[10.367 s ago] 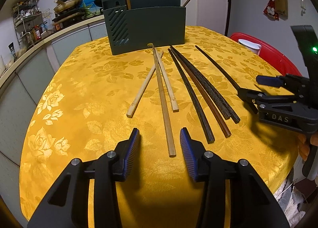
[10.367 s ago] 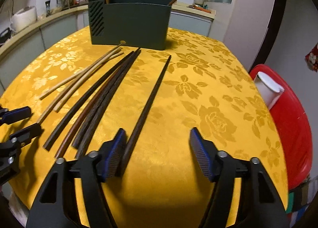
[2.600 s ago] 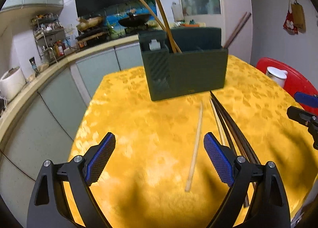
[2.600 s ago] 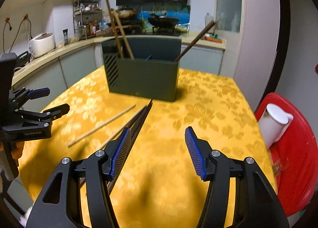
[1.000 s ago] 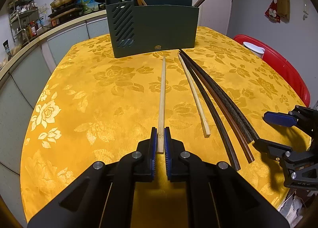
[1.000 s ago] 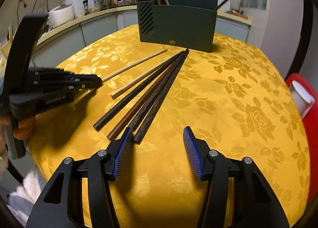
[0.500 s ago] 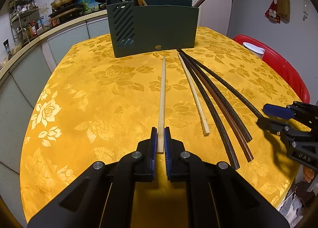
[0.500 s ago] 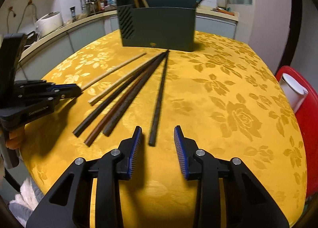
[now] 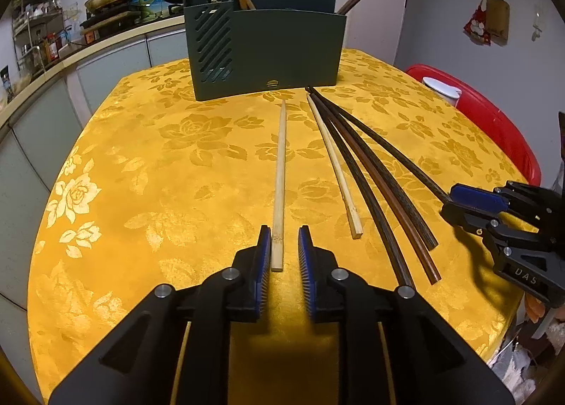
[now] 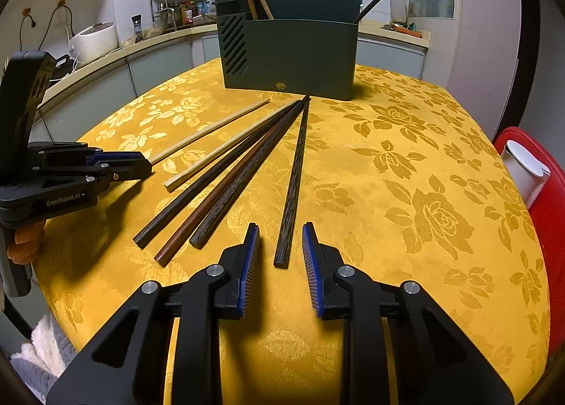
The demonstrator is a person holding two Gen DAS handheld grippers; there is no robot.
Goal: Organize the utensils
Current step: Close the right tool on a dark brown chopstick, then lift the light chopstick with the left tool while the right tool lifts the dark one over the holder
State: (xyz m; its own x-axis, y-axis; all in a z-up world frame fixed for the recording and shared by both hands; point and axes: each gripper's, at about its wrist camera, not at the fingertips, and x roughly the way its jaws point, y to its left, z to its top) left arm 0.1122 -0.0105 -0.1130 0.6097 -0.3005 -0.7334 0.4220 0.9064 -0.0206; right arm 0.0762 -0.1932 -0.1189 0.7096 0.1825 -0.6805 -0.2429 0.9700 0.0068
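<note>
Left gripper (image 9: 284, 246) opening around the near end of a light chopstick (image 9: 279, 175), not squeezing. Right gripper (image 10: 280, 246) closing around a dark chopstick (image 10: 295, 172), not touching yet. Both sticks flat near the table's (image 10: 406, 228) front edge.

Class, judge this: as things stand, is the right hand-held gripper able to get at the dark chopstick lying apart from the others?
Probably yes. The dark chopstick's near end already lies between the closing jaws of the right hand-held gripper, and nothing blocks it.
</note>
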